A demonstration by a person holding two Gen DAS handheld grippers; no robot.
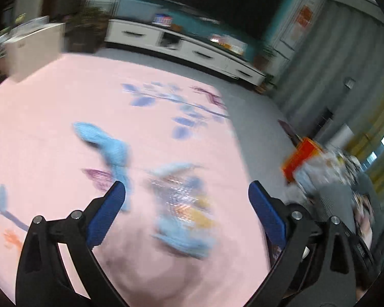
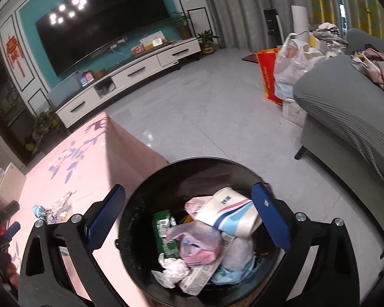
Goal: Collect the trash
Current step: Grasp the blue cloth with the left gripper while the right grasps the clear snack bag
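Note:
In the blurred left wrist view my left gripper [image 1: 187, 192] hangs open over a pink flowered tablecloth [image 1: 51, 117]. Between and below its fingers lies a crumpled clear and blue wrapper [image 1: 184, 204], untouched. A light blue scrap [image 1: 107, 148] lies just beyond the left fingertip. My right gripper [image 2: 188, 192] stands open above a black round bin [image 2: 140, 204] beside the table. The bin holds a white, pink and blue pack [image 2: 230, 212], a green wrapper [image 2: 166, 235], a pink bag [image 2: 197, 243] and crumpled tissue [image 2: 171, 271]. Nothing is between the right fingers.
More wrappers [image 2: 56, 209] lie on the pink tablecloth [image 2: 71, 179] left of the bin. A grey sofa [image 2: 345, 107] stands at the right, with bags [image 2: 289, 61] beside it. A TV cabinet [image 2: 130, 76] and grey floor [image 2: 204, 107] lie beyond.

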